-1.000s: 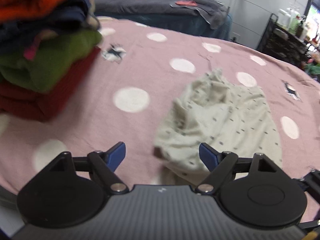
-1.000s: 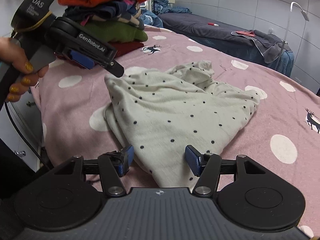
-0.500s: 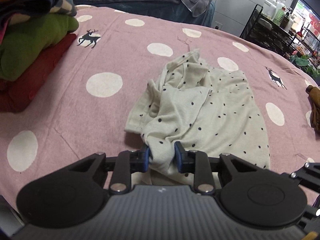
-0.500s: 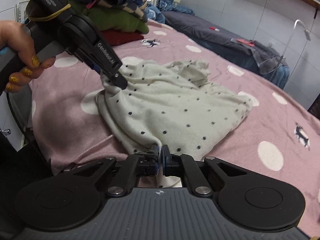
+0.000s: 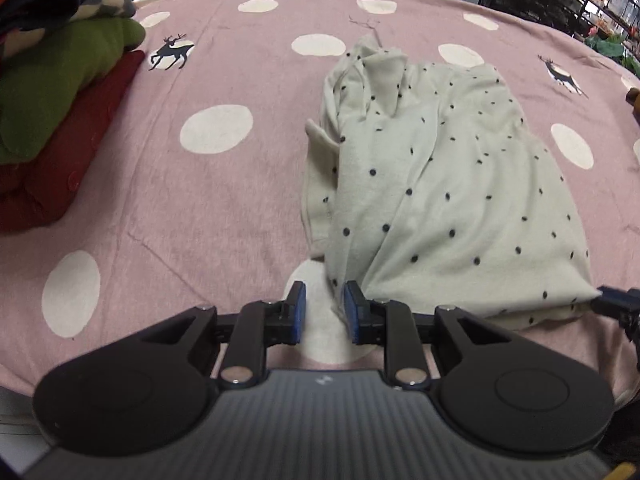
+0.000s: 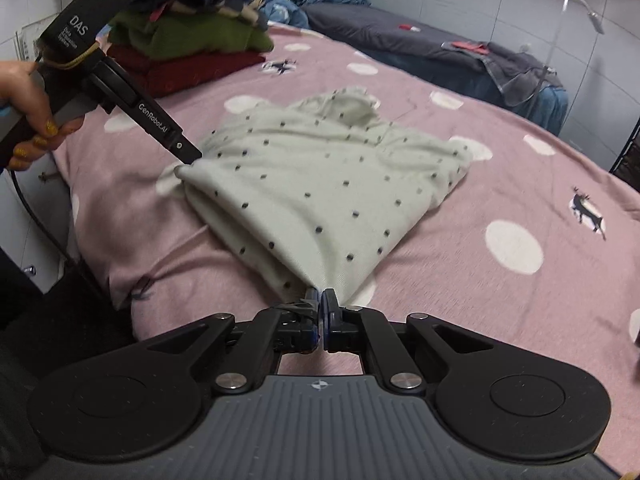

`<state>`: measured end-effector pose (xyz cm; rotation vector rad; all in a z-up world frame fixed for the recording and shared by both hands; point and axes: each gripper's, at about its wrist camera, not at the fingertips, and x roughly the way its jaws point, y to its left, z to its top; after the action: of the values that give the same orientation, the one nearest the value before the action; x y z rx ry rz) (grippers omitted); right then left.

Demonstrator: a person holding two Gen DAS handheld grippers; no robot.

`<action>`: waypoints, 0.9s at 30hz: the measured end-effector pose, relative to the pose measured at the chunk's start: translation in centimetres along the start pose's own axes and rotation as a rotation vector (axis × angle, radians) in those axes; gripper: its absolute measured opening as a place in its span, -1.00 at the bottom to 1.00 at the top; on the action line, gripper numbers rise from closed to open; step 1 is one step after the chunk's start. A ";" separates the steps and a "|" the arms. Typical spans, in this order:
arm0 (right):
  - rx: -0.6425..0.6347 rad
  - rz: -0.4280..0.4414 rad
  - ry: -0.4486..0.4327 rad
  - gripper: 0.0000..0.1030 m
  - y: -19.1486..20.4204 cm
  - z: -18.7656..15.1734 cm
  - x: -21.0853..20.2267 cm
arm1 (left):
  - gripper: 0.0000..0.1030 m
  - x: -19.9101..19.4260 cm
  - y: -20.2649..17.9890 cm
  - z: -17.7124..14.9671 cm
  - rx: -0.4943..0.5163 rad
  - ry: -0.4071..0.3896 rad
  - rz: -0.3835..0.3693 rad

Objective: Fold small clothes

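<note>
A pale cream garment with dark dots [image 5: 440, 184] lies on the pink spotted bedspread [image 5: 224, 208]. My left gripper [image 5: 322, 312] is at its near left corner, jaws narrowly apart, with the cloth's edge against the right fingertip [image 5: 352, 312]; in the right wrist view [image 6: 188, 156] its tip sits on that corner. My right gripper [image 6: 321, 300] is shut on the garment's [image 6: 320, 188] other near corner, and the hem between the corners is pulled taut.
A stack of folded clothes, red [image 5: 60, 168], green and orange, stands at the left on the bed, also in the right wrist view [image 6: 192, 44]. A dark grey bed [image 6: 440, 52] lies behind. A black shelf rack [image 5: 540, 4] stands far right.
Both grippers closed on the garment's near corners and drew back, stretching the hem. The left jaws now stand a little wider than half a second ago.
</note>
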<state>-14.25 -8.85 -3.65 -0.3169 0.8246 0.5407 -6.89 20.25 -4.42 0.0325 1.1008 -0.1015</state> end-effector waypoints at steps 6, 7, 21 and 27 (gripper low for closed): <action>0.113 -0.009 -0.031 -0.64 -1.8 0.4 -1.0 | -0.23 -2.4 1.5 1.3 -0.070 -0.114 0.060; 0.139 0.006 -0.055 -0.57 -2.3 0.6 -1.5 | -0.19 -2.9 1.5 1.5 -0.078 -0.144 0.055; 0.171 0.123 -0.132 -0.06 -1.1 4.6 2.8 | -0.27 -0.9 -5.4 2.5 0.122 -0.187 -0.071; 0.273 0.108 -0.096 0.68 -2.3 4.2 4.3 | -0.13 1.7 -2.7 3.9 0.009 -0.165 -0.055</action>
<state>-8.04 -7.33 -4.15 0.0044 0.8139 0.5321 -2.96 17.20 -4.08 0.0015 0.9362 -0.1556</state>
